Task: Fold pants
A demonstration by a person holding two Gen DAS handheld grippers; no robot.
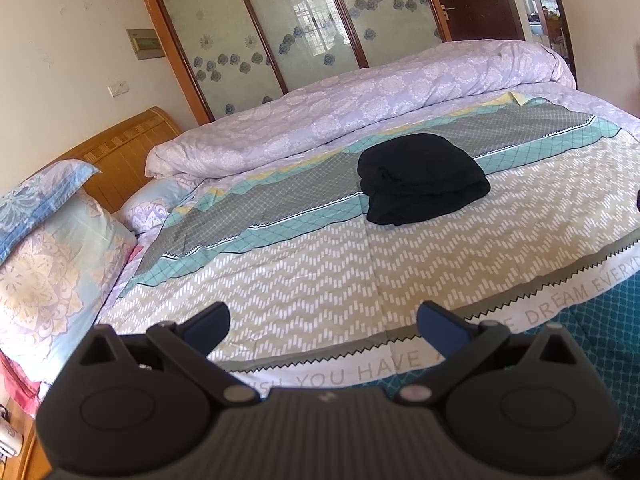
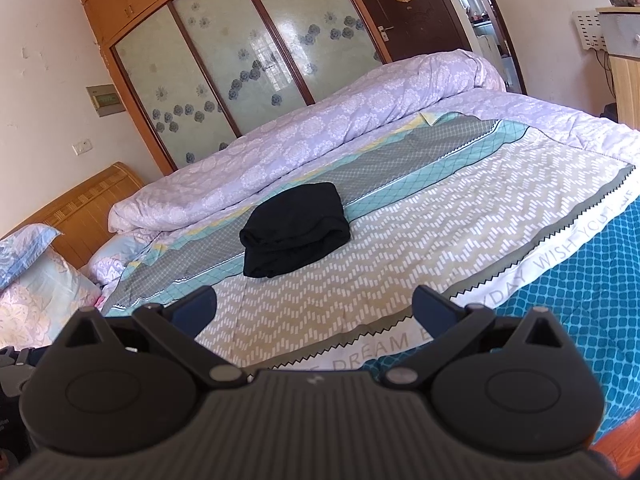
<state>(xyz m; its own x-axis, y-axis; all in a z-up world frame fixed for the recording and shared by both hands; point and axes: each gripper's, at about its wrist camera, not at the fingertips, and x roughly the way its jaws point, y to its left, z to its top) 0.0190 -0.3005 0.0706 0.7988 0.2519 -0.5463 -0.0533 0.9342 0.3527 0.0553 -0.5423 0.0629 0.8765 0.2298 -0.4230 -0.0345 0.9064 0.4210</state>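
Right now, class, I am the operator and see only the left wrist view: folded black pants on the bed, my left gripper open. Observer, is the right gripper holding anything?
Observer: No. The right gripper is open and empty, over the near edge of the bed, apart from the black pants.
Operator: What does your right wrist view show beyond the bed, at the right of the picture?
Observer: A wooden cabinet with a grey box on top.
Operator: And below the bed's edge?
Observer: A strip of reddish floor at the lower right.
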